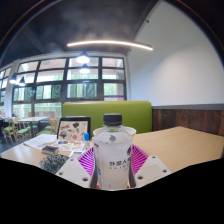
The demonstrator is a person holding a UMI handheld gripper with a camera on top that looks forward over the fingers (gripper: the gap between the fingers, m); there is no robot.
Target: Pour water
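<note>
We start with the counter (pixel 185 140), a pale wood-toned top that runs wide beyond the claw (pixel 113 165). Behind it stands a green bench back (pixel 110 113), and beyond that a wall of windows (pixel 70 80) under a long ceiling light (pixel 110 44). Further seating shows far off by the windows, too small to tell apart.

On the counter, off to one side and a little beyond the fingers, lie a boxed or framed card (pixel 73 128) and some flat printed sheets (pixel 50 150). They are well clear of the bottle, and we judge they stand in the way only if the pour swings toward them. We see no cup or glass to pour into, so the target is not in view.

The water bottle (pixel 113 150) stands upright between the two fingers, its labelled body against the pink pads (pixel 90 160) on both sides. The claw looks closed onto it around the label, narrowed to the bottle's width. We cannot tell whether its base rests on the counter.

We judge it a thin clear plastic bottle: light to moderate in weight depending on fill, smooth, and soft enough to dent under a hard squeeze. The mid-body hold at the label seems right. The small cap (pixel 113 119) appears to be on.
</note>
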